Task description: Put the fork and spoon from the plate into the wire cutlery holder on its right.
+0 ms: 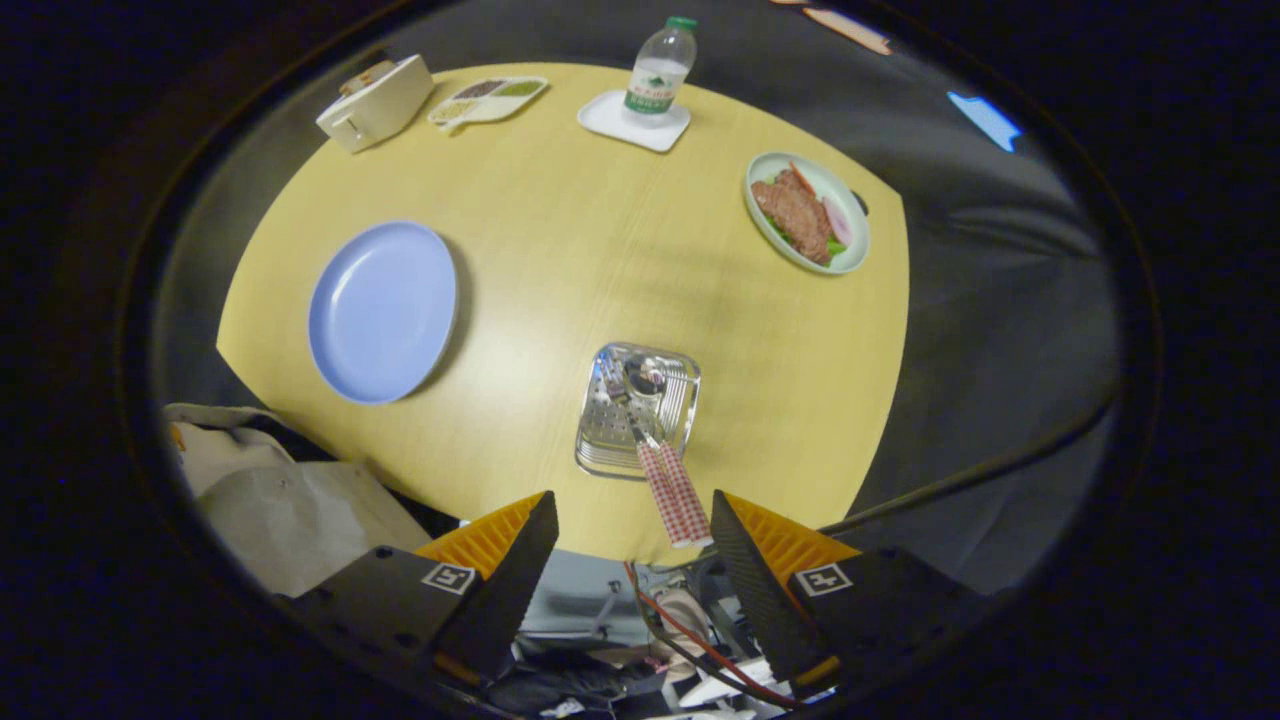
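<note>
- Gripper view: the gripper [634, 545] is held high above a round table [560, 250] of pale yellow wood grain; its two wedge-shaped, ribbed fingers [520, 560] are spread wide apart and nothing is held between them.
- A shiny metal holder [610, 440], square with a perforated base, is seen just ahead of the fingers, near the table's close edge.
- The fork [650, 455] and spoon [668, 450] are stood in the holder, heads down; their checked red-and-white handles are leaned out toward the gap between the fingers, nearer the right one.
- A smooth, round blue plate [383, 310] is laid bare, well apart to the holder's left.
- Beyond, an oval pale-green dish [855, 255] of sliced meat is set on the right.
- A clear plastic bottle [660, 70] is stood upright on a white square coaster [610, 115] at the far edge.
- A divided tray [490, 100] and a cream box [380, 100] are placed at the far left.
</note>
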{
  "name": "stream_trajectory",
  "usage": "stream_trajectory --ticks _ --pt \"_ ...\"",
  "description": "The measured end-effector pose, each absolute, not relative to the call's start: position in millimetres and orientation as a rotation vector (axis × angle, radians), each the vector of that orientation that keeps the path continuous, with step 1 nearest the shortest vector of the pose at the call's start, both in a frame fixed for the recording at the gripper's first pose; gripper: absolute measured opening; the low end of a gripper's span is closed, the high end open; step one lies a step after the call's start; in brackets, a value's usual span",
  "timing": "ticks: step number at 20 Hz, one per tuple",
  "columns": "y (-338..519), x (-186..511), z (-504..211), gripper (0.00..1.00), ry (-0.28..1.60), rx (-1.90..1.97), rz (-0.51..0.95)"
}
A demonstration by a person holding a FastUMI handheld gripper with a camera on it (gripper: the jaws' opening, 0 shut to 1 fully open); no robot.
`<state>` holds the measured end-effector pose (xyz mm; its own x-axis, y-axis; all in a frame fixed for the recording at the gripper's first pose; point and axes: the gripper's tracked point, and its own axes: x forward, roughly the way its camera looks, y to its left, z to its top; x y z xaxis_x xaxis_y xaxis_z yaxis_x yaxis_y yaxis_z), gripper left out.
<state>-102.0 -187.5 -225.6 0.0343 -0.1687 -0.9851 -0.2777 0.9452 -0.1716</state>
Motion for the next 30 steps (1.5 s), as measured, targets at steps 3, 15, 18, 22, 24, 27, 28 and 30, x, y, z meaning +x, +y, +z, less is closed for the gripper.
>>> stream_trajectory --ticks 3,15,18,22,24,27,28,30 --pt "-171.7 -101.0 -213.5 0.99 1.364 -0.283 0.066" --pt "-91.6 -78.7 -148.4 1.0 0.612 0.031 0.039" --pt "-89.7 -66.5 -110.0 1.0 0.413 0.044 0.012" --pt "-82.5 -61.1 -81.3 1.0 0.266 0.029 -0.047" --pt "-78.5 -59.8 -70.1 1.0 0.212 0.043 -0.078" --pt "-70.9 -55.1 -56.2 1.0 0.153 0.051 -0.103" --pt "-67.4 -54.2 -52.7 1.0 0.139 0.045 -0.101" --pt "-63.4 -53.7 -46.9 1.0 0.127 0.025 -0.094"
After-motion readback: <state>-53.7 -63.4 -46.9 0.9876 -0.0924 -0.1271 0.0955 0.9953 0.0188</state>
